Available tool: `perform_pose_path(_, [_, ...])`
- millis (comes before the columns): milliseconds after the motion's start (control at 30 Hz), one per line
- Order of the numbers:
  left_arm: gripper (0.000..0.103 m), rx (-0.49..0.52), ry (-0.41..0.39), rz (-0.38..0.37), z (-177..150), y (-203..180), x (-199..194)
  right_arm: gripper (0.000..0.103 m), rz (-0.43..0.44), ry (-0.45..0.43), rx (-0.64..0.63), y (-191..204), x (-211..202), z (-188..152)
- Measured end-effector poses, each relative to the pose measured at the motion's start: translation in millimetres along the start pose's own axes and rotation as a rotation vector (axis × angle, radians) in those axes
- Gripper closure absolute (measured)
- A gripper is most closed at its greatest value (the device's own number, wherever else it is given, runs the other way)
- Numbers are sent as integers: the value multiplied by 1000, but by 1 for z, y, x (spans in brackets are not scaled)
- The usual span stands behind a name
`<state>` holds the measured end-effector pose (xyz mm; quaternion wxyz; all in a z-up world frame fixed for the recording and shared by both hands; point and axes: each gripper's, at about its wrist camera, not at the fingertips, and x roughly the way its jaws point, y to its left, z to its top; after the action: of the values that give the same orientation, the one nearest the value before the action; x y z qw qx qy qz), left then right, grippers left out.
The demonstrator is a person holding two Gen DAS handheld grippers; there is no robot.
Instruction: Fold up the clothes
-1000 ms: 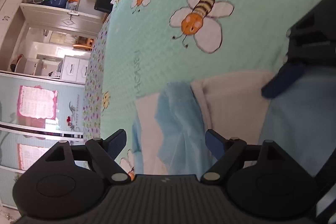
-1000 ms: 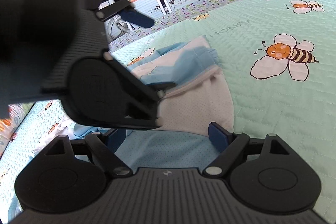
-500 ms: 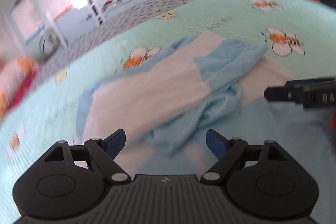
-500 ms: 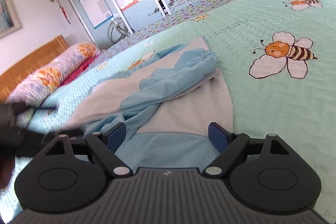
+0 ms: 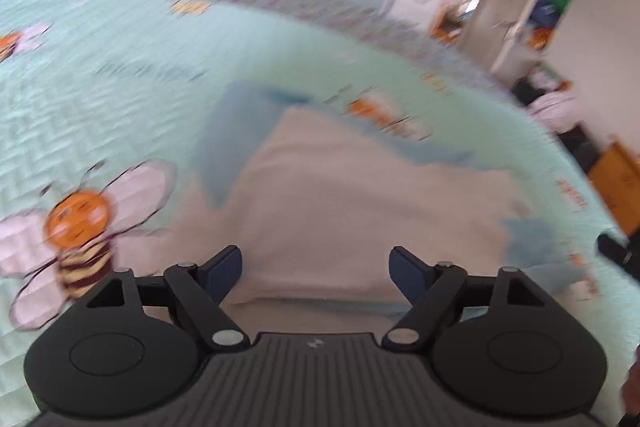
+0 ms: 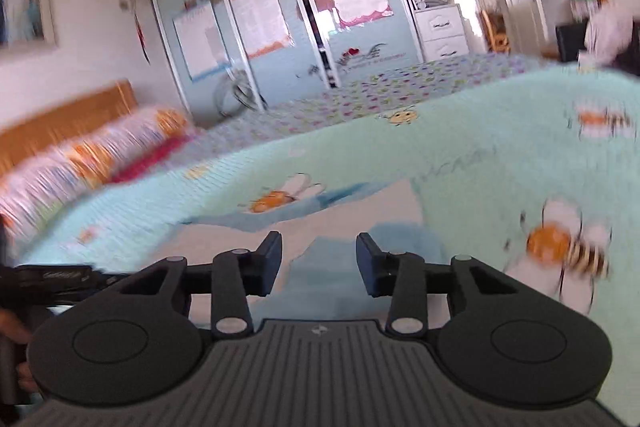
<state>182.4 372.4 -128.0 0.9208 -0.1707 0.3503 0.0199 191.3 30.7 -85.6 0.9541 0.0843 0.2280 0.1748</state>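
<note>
A white and light-blue garment (image 5: 360, 195) lies spread on the mint-green bee-print bedspread (image 5: 100, 99). My left gripper (image 5: 316, 269) is open and empty, low over the garment's near white edge. My right gripper (image 6: 318, 259) is partly open and empty, above a blue part of the same garment (image 6: 344, 275). The left gripper's body shows at the left edge of the right wrist view (image 6: 48, 279). Both views are motion-blurred.
A floral pillow (image 6: 88, 155) and wooden headboard (image 6: 64, 123) lie at the bed's far left. Sliding wardrobe doors (image 6: 280, 19) stand behind the bed. A wooden cabinet (image 5: 616, 183) and a dark chair with clothes (image 5: 556, 107) are beyond the bed's right edge.
Both grippers have swung to new viewpoints over the garment. The blue sleeve that lay across the white panel no longer shows there in the left view. The right jaws have narrowed.
</note>
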Motion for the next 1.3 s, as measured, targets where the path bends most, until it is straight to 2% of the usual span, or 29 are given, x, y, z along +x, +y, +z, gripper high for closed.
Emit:
perform_pose_path(33, [24,-9,-2,16,-6,10,-2,57,-18,35,-20,-1,7,-7])
perform_pose_path(133, [23,-16,-45,-38,-23,39,-29,59,-72,140,-80,-2,26,-29])
perform_pose_path(200, [22,5,-57,-39,-30,50,-42,55,-94,183,-128,2,28,-42])
perform_pose_path(300, [22,17,-88,-63,-34,58,-54,53,-105,151,-204,23,2,-49])
perform_pose_path(367, [21,3,-131,-112,-30,57,-57,53,-90,81,-230,43,-4,-30])
perform_pose_path(433, [21,-7,-172,-192,-27,57,-53,47,-61,32,-264,65,-2,-11])
perform_pose_path(467, [20,-10,-184,-226,-26,56,-50,39,-41,27,-286,78,6,-3])
perform_pose_path(533, [20,0,-152,-244,-31,54,-39,37,-12,36,-311,100,34,11])
perform_pose_path(633, [20,37,-119,-254,-36,50,-29,39,4,156,-287,119,95,12])
perform_pose_path(667, [20,41,-115,-255,-35,51,-29,41,-22,224,-278,120,118,8])
perform_pose_path(700, [20,37,-106,-255,-34,52,-28,52,-60,300,-270,119,141,2])
perform_pose_path(733, [20,35,-97,-255,-34,53,-27,55,-105,327,-243,116,155,0])
perform_pose_path(767, [20,36,-91,-254,-33,54,-26,58,-139,313,-185,113,161,5])
perform_pose_path(800, [20,33,-90,-258,-33,55,-26,73,-167,304,-118,114,163,13])
perform_pose_path(833, [20,31,-88,-258,-32,55,-25,76,-156,295,-76,121,163,21])
perform_pose_path(933, [20,64,-82,-245,-33,53,-26,75,-96,311,-84,155,168,34])
perform_pose_path(1033, [20,58,-79,-242,-33,55,-28,74,-71,386,-79,192,194,35])
perform_pose_path(1067, [19,49,-76,-245,-32,56,-29,72,-78,413,-102,205,212,30])
perform_pose_path(1133, [19,34,-71,-254,-32,58,-30,58,-111,455,-173,233,248,19])
perform_pose_path(1167, [19,28,-68,-257,-31,60,-29,54,-140,421,-258,248,259,17])
perform_pose_path(1200, [19,22,-66,-260,-31,61,-29,54,-182,398,-364,264,267,16])
perform_pose_path(1233, [19,15,-63,-263,-31,63,-29,54,-212,394,-416,274,269,18])
perform_pose_path(1300, [19,1,-55,-268,-29,64,-29,53,-190,355,-408,282,253,28])
